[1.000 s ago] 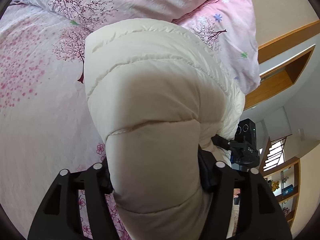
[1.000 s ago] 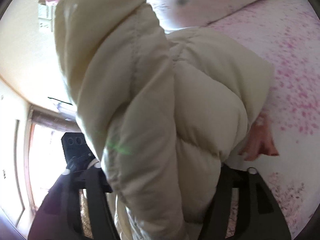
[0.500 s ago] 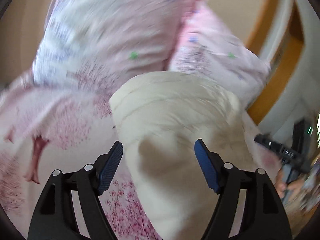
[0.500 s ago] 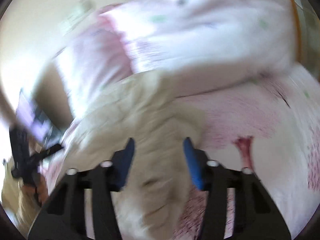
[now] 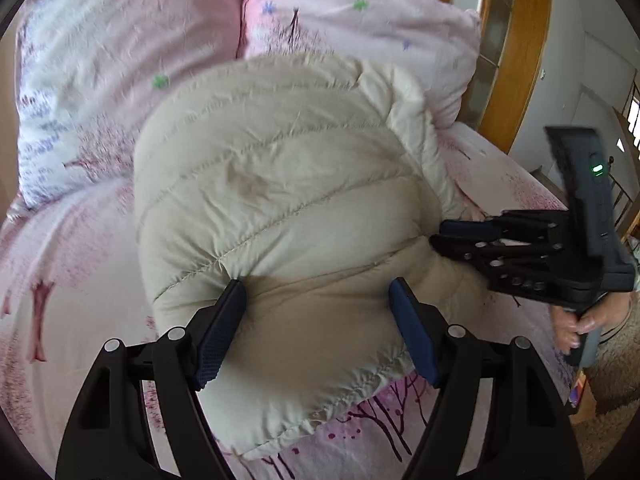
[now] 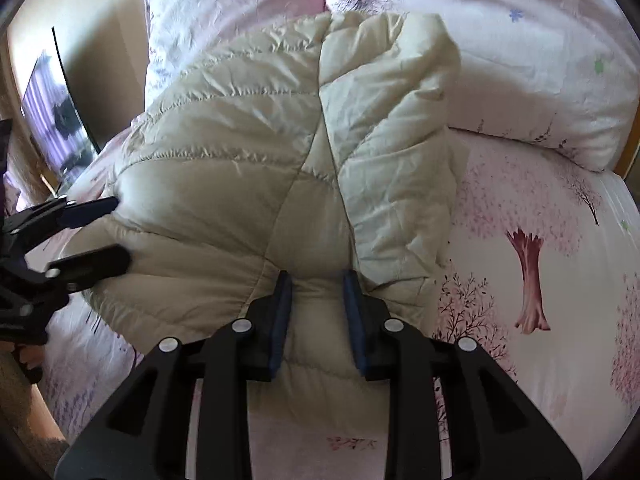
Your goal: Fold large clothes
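A home bedroom is shown: a bed (image 6: 540,360) is covered with a pink tree-printed sheet, two matching pillows (image 5: 352,24) are propped at its head, a wooden door frame (image 5: 516,60) is seen beside it, and carpet (image 5: 612,368) lies below.

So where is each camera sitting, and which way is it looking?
Left wrist view: sits on the left claw, looking down along its fingers at the cream puffy jacket on the pink bed; the right claw and a hand show.
Right wrist view: sits on the right claw, closing on the jacket; the left claw shows.
Shared: jacket, bed, pillows, each other's claw.
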The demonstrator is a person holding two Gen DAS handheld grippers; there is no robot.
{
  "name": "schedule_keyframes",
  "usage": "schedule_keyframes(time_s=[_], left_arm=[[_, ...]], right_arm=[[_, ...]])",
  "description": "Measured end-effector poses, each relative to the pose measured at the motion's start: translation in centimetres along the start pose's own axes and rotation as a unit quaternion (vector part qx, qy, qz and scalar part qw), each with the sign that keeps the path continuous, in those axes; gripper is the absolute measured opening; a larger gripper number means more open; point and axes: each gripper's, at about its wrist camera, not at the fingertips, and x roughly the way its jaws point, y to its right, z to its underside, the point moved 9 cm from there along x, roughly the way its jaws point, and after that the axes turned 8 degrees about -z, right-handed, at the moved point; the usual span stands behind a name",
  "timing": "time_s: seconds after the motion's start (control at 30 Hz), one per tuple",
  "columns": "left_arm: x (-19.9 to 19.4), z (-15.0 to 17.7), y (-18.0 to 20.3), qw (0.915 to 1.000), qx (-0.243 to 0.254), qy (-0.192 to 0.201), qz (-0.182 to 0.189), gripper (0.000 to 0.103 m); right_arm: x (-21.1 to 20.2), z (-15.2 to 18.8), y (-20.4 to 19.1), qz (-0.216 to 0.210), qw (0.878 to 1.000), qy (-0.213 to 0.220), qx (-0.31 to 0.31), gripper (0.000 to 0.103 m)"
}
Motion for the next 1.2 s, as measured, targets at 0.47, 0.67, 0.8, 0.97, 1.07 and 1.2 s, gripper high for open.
schedule_keyframes(time_s=[0.47,0.67,0.8,0.97,1.07,1.2], left_arm=[[0.4,0.1,0.0,1.0,0.003,-0.004,-0.003,0.084],[0.3,-0.6,1.0,0.9998,0.016,0.011,0.009,0.085],[0.5,-1.0,1.7,0.9992,0.03,0.024,-0.004,0.088],[-1.3,-0.9,1.3,0.9979,0.025,0.052,-0.032,0.091],[-3.5,-0.7,0.5,0.9959,0.01,0.076,-0.048,0.097],[-5.5,-0.2,-0.7,0.9931,-0.014,0.095,-0.068,0.101]], right_arm=[[1.9,-11.6,9.7,-0.094,0.957,0.089,0.261,0.017],[5.6,-8.0,12.6,-0.014,0.945,0.041,0.323,0.008],[6.4,-7.2,12.9,0.015,0.945,0.026,0.325,0.012],[2.7,-7.6,10.3,0.033,0.97,0.058,0.235,0.046],[-1.6,-6.4,6.9,0.0,0.979,0.103,0.176,0.05],[-4.0,-3.2,2.7,-0.044,0.987,0.103,0.115,0.05]])
